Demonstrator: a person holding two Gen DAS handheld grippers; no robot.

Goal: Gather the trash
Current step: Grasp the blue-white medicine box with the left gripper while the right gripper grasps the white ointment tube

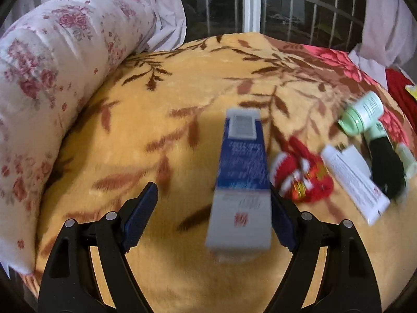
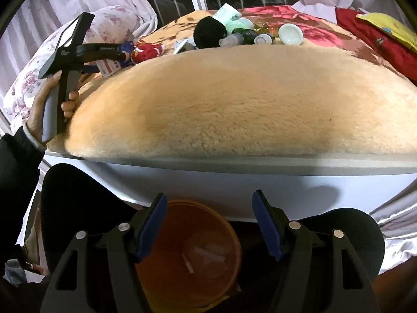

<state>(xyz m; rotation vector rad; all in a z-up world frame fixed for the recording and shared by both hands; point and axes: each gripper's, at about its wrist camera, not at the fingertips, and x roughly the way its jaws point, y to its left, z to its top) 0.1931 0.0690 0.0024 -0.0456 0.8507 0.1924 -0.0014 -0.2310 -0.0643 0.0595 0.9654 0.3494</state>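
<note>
- The left gripper [image 1: 212,217] stands wide apart; the blue-and-white carton [image 1: 241,182] lies between its fingers, touching the right pad only, the left pad clear of it. Not gripped.
- The carton rests on the blanket [image 1: 182,99] of the bed, just beside a red wrapper [image 1: 302,177], a white tube [image 1: 354,182] and a green bottle [image 1: 365,114].
- Judged handling: light, stiff cardboard that crushes under a hard squeeze; best taken across its narrow sides at mid-length.
- The right gripper [image 2: 209,225] is empty, fingers spread, above the orange bin [image 2: 182,268] below the bed's near edge.
</note>
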